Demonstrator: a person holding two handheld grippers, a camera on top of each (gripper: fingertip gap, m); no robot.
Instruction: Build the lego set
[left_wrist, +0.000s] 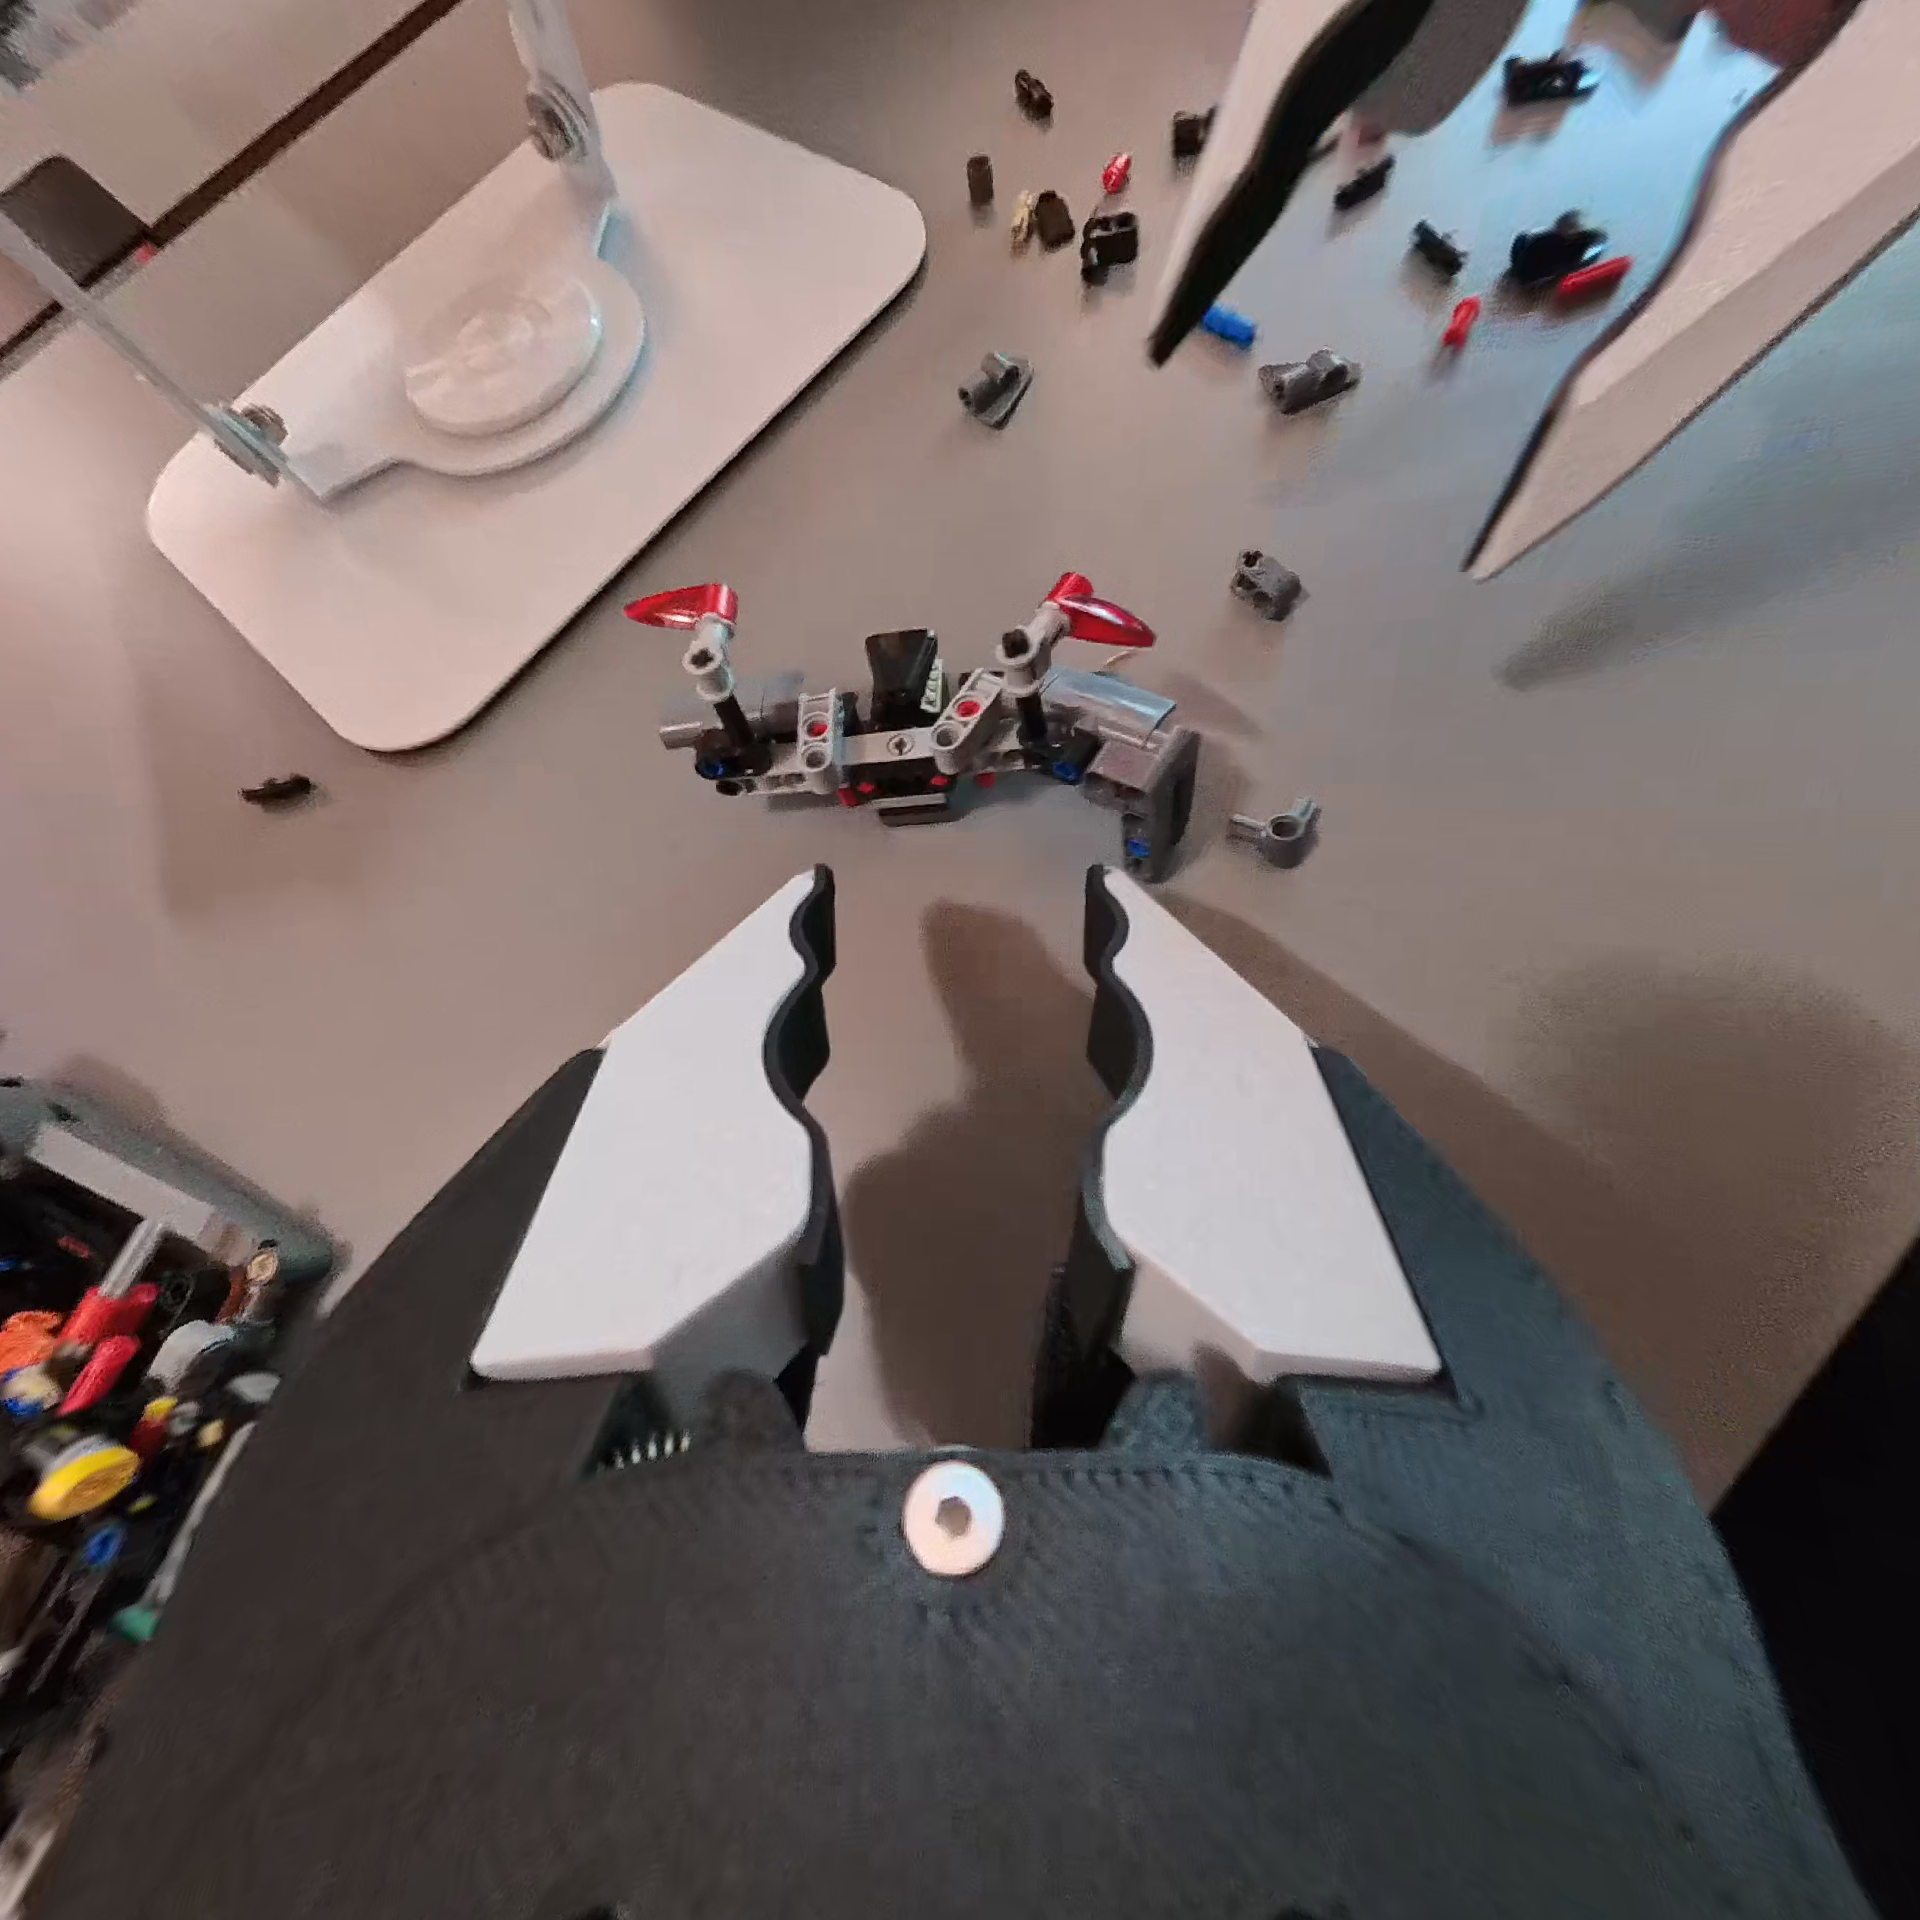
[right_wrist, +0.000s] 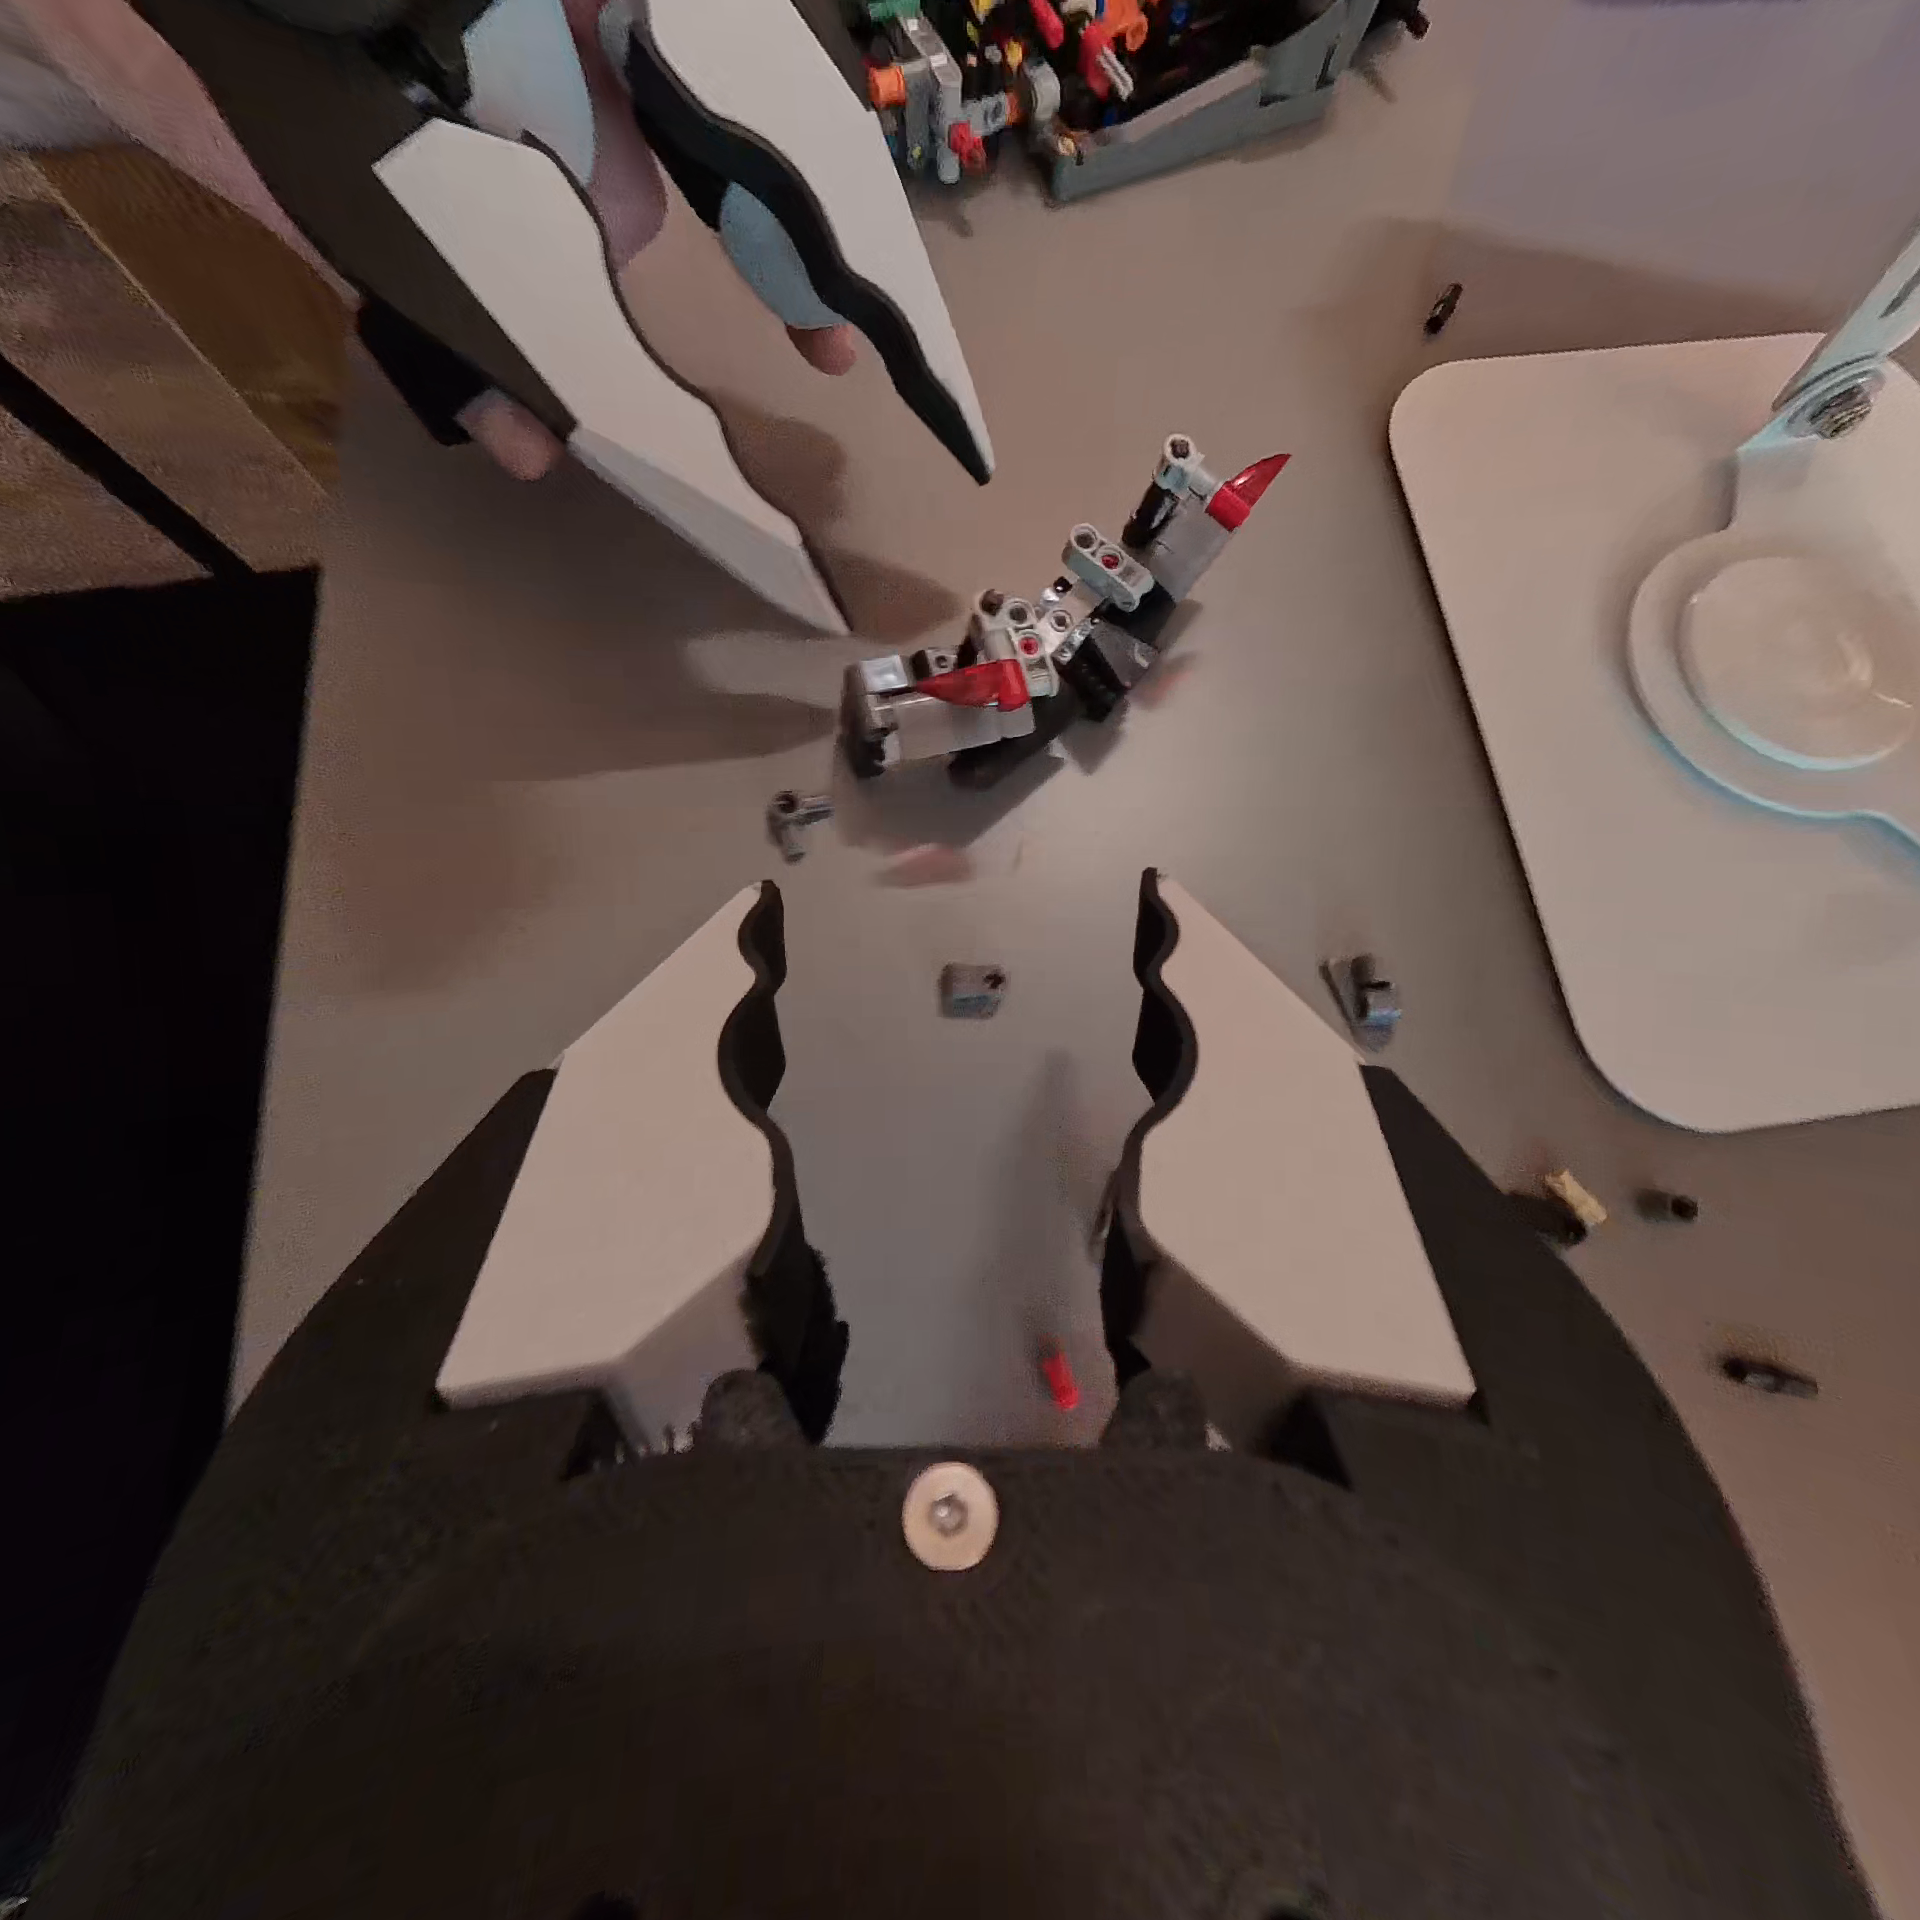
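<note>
Your table (left_wrist: 1351, 1039) carries the half-built model (left_wrist: 914, 727), lying free just beyond your left gripper (left_wrist: 958, 883), whose jaws stand wide and empty. Your right gripper (right_wrist: 954, 888), equally wide and empty, hangs above a small grey piece (right_wrist: 974, 989) near the model. Close carelessly and that piece may skid away; nudge the model and its red fins (left_wrist: 1101, 613) may pop off.

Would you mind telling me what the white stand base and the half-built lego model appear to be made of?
The white stand base looks like painted metal or hard plastic: flat, matte, with rounded corners; the pictures leave it open. The lego model looks like moulded plastic, its red claws glossy and slightly translucent, its grey beams duller.
</note>
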